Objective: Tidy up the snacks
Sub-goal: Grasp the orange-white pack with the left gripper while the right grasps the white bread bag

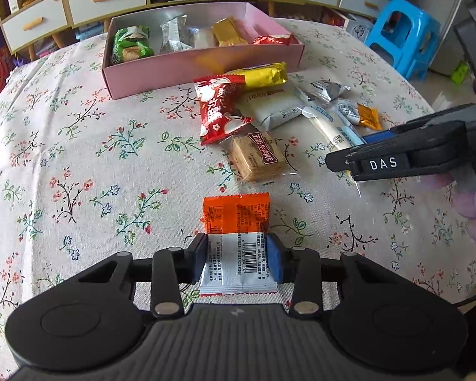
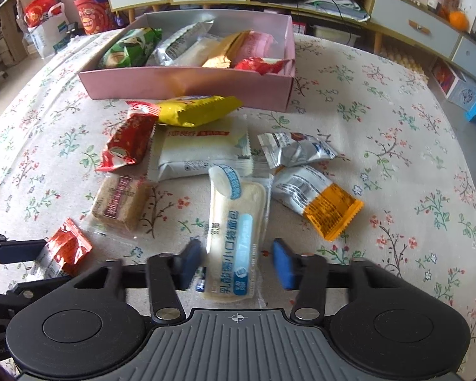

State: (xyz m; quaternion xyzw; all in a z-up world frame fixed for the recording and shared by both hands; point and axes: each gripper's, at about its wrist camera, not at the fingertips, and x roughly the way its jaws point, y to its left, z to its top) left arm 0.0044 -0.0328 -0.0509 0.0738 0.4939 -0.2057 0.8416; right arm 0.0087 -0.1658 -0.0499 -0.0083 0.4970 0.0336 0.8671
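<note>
My left gripper (image 1: 236,255) is shut on an orange-and-white snack packet (image 1: 236,222), held over the floral tablecloth; the packet also shows at the left of the right wrist view (image 2: 67,247). My right gripper (image 2: 236,262) is open around the near end of a long white-and-blue bread packet (image 2: 234,222), pads apart from its sides. It also shows in the left wrist view (image 1: 336,158). The pink box (image 1: 203,66) (image 2: 187,84) at the back holds several snacks. A loose pile lies in front of it: red packet (image 1: 217,108), yellow packet (image 2: 196,109), biscuit pack (image 1: 257,157).
The round table has a floral cloth (image 1: 79,158). Silver packets (image 2: 296,150) and an orange-ended packet (image 2: 320,201) lie right of the bread. Cabinets with drawers (image 1: 35,23) stand behind, and a blue stool (image 1: 403,35) stands at the right.
</note>
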